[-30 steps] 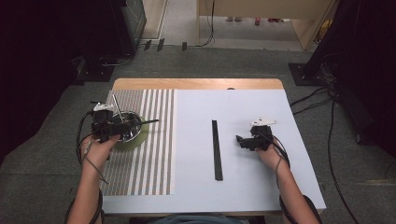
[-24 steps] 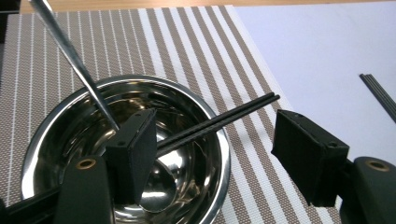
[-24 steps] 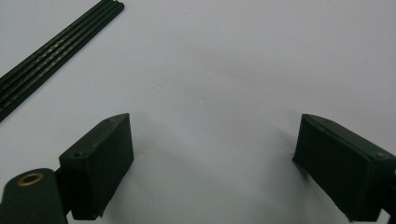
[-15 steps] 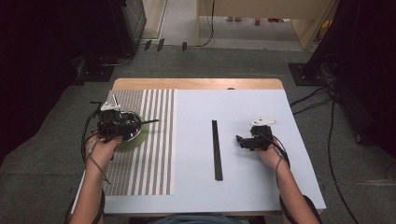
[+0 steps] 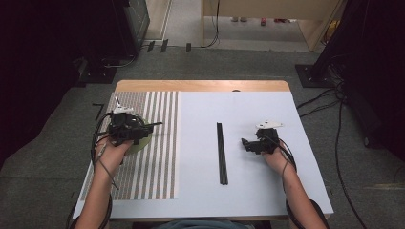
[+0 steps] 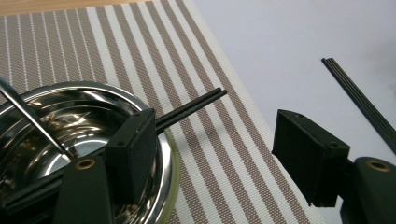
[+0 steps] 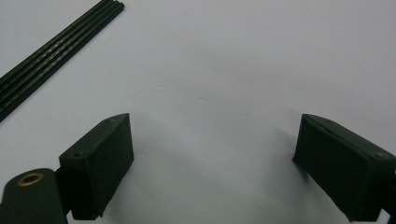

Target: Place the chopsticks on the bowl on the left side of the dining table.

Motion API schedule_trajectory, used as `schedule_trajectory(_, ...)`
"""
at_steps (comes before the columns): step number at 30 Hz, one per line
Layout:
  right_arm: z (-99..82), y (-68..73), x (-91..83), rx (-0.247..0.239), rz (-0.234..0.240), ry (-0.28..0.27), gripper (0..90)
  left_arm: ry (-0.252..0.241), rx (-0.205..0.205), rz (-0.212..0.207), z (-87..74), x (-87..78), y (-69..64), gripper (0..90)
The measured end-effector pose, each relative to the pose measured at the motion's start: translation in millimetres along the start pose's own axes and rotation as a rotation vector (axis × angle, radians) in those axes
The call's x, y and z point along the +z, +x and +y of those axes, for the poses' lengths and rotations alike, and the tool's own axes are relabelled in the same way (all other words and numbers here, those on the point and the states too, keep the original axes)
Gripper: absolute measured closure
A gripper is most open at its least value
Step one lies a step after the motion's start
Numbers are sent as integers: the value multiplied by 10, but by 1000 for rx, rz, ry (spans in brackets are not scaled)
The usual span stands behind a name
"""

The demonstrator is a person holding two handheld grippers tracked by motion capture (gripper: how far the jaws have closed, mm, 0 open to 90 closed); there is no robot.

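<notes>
My left gripper (image 5: 143,130) stood over the striped beige-and-white woven placemat (image 5: 157,157) on the left part of the white table (image 5: 267,195), just above the round polished steel bowl (image 6: 93,100) that rested on a pale green saucer (image 5: 138,145). Its jaws stood wide apart and pressed on nothing: in the left gripper view one black jaw hung over the bowl's near rim and the other stood well clear over the placemat's edge. A pair of slim black chopsticks (image 6: 196,105) lay across the bowl's rim, their tips projecting past it over the stripes; they passed behind the jaw over the bowl, and I could not tell whether that jaw touched them. A thin shiny metal rod (image 6: 35,121) leaned inside the bowl, its lower end near the bottom. My right gripper (image 5: 248,144) was held low over the bare white surface on the right part of the table, jaws also wide apart with nothing between them, as the right gripper view confirmed. A second bundle of long black chopsticks (image 5: 222,152) lay flat on the white surface between my two grippers, running away from me, near the right gripper and well apart from the bowl. It showed at the upper left of the right gripper view and at the right edge of the left gripper view.
</notes>
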State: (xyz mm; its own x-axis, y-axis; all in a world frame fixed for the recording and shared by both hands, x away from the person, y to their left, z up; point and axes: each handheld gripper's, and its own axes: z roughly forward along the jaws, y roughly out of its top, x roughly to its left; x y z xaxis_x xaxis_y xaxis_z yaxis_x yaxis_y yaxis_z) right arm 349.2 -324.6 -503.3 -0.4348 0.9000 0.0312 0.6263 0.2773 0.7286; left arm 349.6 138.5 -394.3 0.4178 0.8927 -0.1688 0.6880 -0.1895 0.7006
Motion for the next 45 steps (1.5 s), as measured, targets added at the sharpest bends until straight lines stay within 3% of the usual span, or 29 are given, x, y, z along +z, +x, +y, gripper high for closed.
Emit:
schedule_trajectory(6,1,0,-1,0,0,1,111,0,19,-29,16,18,-106,303)
schedule_trajectory(21,2,-1,0,0,1,2,111,9,72,-52,3,111,-329,297)
schedule_trajectory(27,2,-1,-1,0,1,3,111,12,79,-100,-5,161,-444,295)
schedule_trajectory(45,2,-1,-1,0,0,3,111,28,155,-121,-70,328,-724,282)
